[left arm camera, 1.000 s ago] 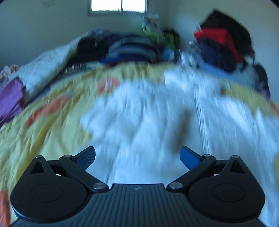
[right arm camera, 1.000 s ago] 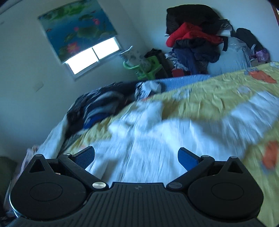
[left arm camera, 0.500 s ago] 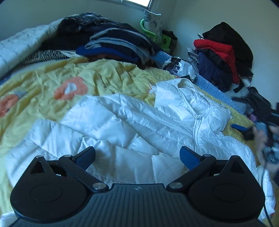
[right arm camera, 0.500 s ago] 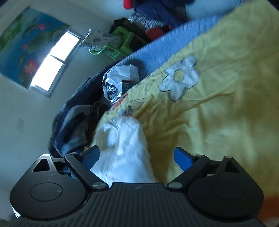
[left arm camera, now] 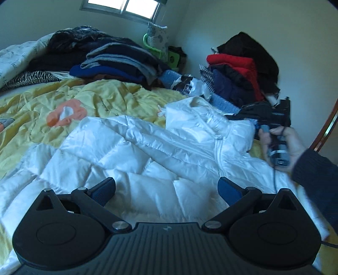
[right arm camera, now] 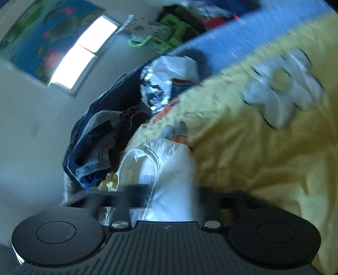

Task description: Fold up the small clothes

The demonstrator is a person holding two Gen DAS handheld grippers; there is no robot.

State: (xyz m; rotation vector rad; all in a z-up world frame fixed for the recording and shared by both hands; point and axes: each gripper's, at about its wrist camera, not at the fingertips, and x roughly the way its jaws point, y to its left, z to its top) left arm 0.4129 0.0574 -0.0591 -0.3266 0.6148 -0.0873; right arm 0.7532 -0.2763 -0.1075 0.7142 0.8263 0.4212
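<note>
Left wrist view: a yellow flowered quilt [left arm camera: 109,99] covers the bed; folded dark clothes [left arm camera: 118,61] lie far under the window [left arm camera: 124,8]. The glossy white puffer jacket [left arm camera: 147,148] sprawls near, beneath the left gripper [left arm camera: 166,187], released.

Right wrist view, blurred: the right gripper [right arm camera: 171,196] has just been closing, clenched on the jacket's sleeve edge [right arm camera: 169,169]; open quilt to the right.
</note>
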